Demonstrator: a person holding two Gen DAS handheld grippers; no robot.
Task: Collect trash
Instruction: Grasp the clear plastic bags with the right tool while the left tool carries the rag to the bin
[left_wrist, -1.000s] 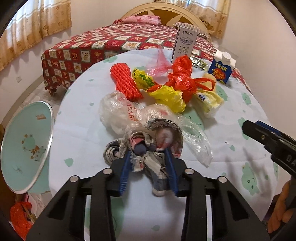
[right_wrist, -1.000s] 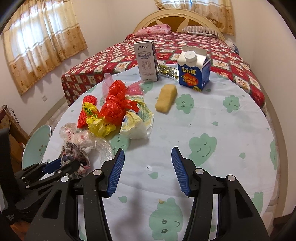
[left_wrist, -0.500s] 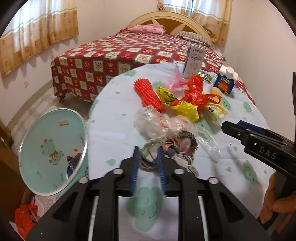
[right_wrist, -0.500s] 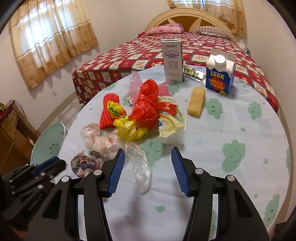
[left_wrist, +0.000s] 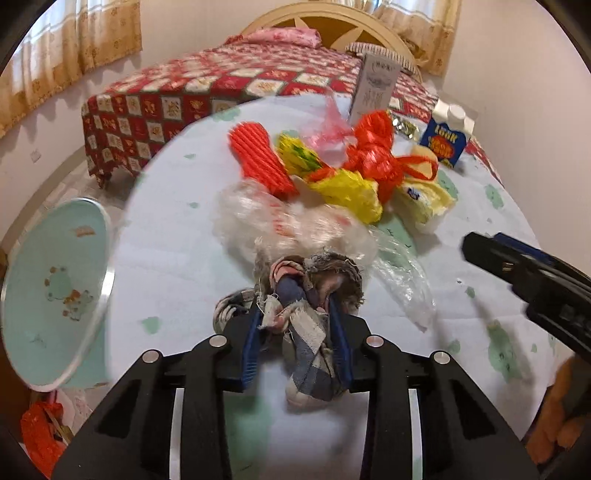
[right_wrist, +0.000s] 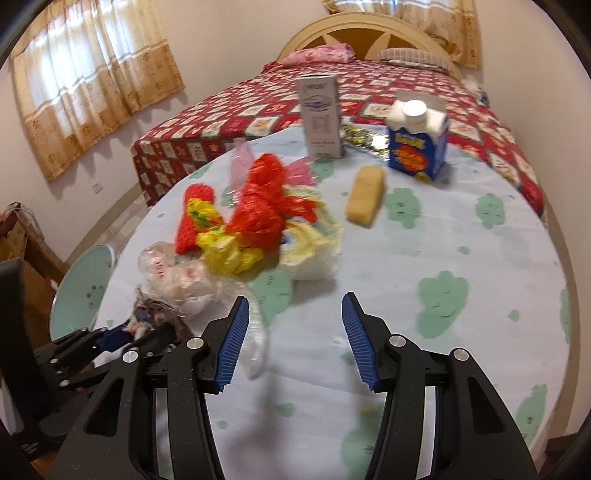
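The left claw (left_wrist: 297, 332) is squeezed on a soft, frayed cloth scrap (left_wrist: 308, 295), maybe lifted just above the tabletop (left_wrist: 177, 240). It looks light and floppy, so grab the bunched middle. The right claw (right_wrist: 293, 341) is wide apart, holding nothing.

Our left gripper (left_wrist: 297, 339) pinches a frayed cloth bundle (left_wrist: 306, 295) between its blue fingers (left_wrist: 251, 347). At twelve o'clock lies a clear plastic bag (left_wrist: 291, 221); at three, our right gripper (left_wrist: 517, 266) over the table (left_wrist: 177, 251).

Round table (right_wrist: 480, 266) bearing plastic bags (right_wrist: 258, 218), cartons (right_wrist: 417, 144), sponge (right_wrist: 365, 194).
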